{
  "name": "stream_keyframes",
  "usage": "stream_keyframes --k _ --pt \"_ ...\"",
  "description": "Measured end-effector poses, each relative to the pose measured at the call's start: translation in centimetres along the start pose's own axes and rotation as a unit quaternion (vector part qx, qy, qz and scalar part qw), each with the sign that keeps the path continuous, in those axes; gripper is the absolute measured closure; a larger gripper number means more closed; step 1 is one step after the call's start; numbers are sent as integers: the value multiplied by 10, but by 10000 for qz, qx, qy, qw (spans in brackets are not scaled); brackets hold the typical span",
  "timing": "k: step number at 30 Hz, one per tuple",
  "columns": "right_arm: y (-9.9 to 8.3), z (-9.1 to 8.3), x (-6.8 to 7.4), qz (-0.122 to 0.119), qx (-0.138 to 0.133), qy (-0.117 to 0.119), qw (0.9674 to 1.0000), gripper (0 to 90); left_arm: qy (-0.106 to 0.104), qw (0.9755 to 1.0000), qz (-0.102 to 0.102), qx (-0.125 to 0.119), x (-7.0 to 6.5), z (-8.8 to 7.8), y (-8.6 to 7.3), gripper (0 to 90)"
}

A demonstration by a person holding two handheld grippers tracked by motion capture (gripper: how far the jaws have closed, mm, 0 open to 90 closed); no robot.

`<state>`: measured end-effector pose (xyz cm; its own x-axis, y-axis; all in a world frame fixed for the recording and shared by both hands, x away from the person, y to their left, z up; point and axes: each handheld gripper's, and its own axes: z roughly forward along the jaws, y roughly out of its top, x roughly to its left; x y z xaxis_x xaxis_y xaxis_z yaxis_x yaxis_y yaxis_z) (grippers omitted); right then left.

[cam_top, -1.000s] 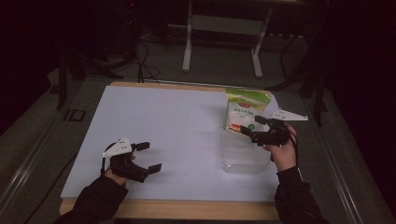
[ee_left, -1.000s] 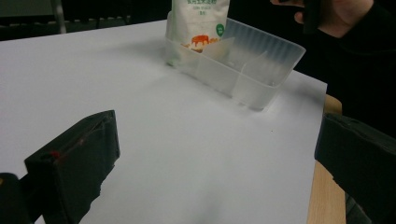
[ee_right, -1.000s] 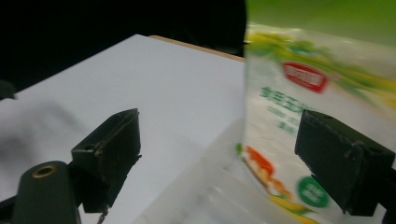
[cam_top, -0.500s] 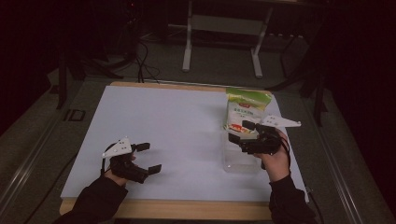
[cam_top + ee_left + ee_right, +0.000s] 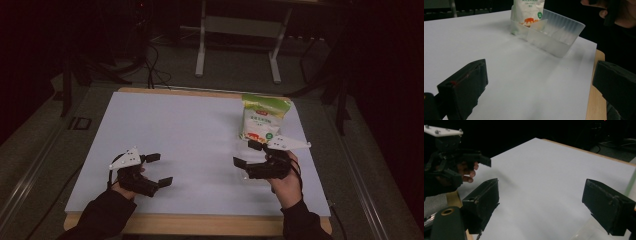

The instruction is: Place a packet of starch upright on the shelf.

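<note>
While I watch from afar, table [image 5: 175,130]: white sheet.
Left gripper [image 5: 159,170]: jaws apart, empty, near edge.
Right gripper [image 5: 246,155]: jaws spread, empty, above clear tray [image 5: 564,37].
Pouch [image 5: 262,120]: upright in the tray's far end.

Both forearms come in from the near edge, in dark sleeves. The left tool [image 5: 159,169] hovers low, its jaws spread wide and empty, aimed rightward. The right tool [image 5: 245,153], well apart from it, points leftward, jaws likewise parted with nothing between them.
</note>
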<state>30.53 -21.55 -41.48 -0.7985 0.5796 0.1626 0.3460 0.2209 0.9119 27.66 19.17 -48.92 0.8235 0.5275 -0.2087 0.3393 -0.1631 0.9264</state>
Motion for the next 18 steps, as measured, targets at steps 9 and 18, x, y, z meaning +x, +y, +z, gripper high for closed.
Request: stream_keyframes --k 9,18 --pt "-19 10 13 -79 152 125 9998 138 3 10000 40 29 -1 1 -1 7" --pt "-32 11 25 -243 219 200 9993 138 -25 9999 78 63 -3 1 -2 7"
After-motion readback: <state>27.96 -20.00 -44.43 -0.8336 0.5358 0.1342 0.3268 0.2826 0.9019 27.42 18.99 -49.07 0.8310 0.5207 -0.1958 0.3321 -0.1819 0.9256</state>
